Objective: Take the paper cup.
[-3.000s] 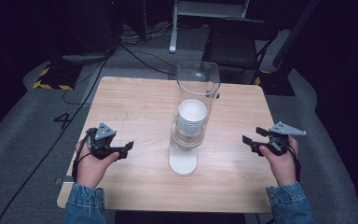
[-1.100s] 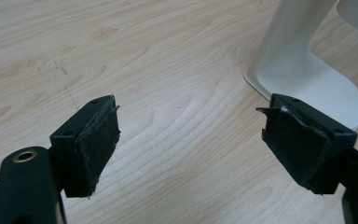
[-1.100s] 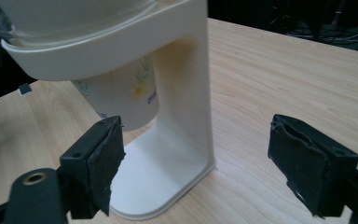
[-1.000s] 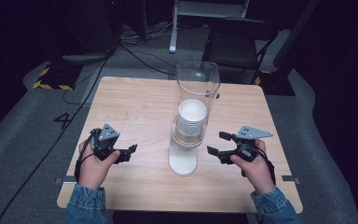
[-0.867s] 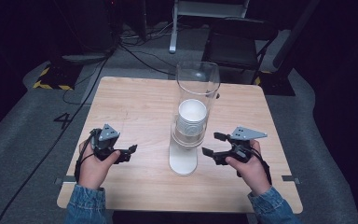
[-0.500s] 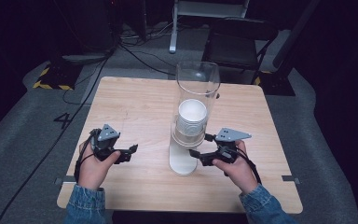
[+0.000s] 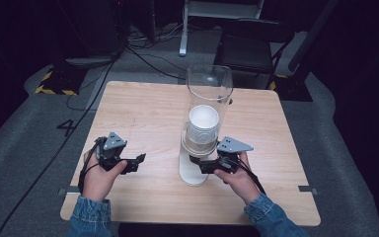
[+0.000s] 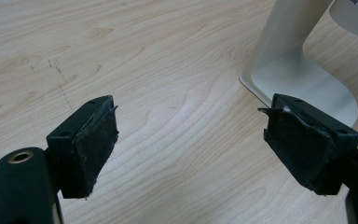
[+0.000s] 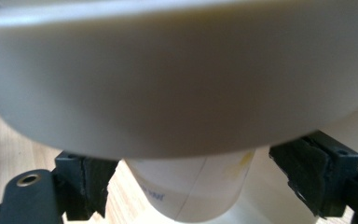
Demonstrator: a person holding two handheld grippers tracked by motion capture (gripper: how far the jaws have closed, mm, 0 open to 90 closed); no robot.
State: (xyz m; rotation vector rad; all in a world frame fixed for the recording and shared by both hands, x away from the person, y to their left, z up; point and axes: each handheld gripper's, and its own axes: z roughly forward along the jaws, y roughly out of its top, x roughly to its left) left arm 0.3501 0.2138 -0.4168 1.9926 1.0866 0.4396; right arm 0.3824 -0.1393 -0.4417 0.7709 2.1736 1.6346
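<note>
1. A paper-cup dispenser (image 7: 208,98) stands near the middle of the wooden table (image 7: 143,106), a clear tube on a white stand (image 7: 192,170). A stack of white paper cups (image 7: 203,123) sits inside it, and the lowest cup (image 9: 191,191) hangs out below the tube's collar.

2. The right hand-held gripper (image 7: 197,164) is at the foot of the dispenser, under the tube. In the right gripper view its jaws stand apart, one on each side of the lowest cup, with a gap showing between pad and cup wall on both sides; nothing is clamped.

3. The left hand-held gripper (image 7: 139,159) rests low over bare wood to the left of the stand, well apart from the cups. Its jaws are spread wide and hold nothing; the left gripper view shows the stand's white base (image 8: 303,84) just beyond its far jaw.

4. The cup looks light, thin-walled and easily crushed, and its smooth side may slip. A gentle pinch on the exposed lower wall, near the stiffer bottom edge, seems the safest hold.

5. A straight downward pull would likely free one cup; too hard a squeeze could buckle it, and a skewed pull might drag out a second or rock the stand.
</note>
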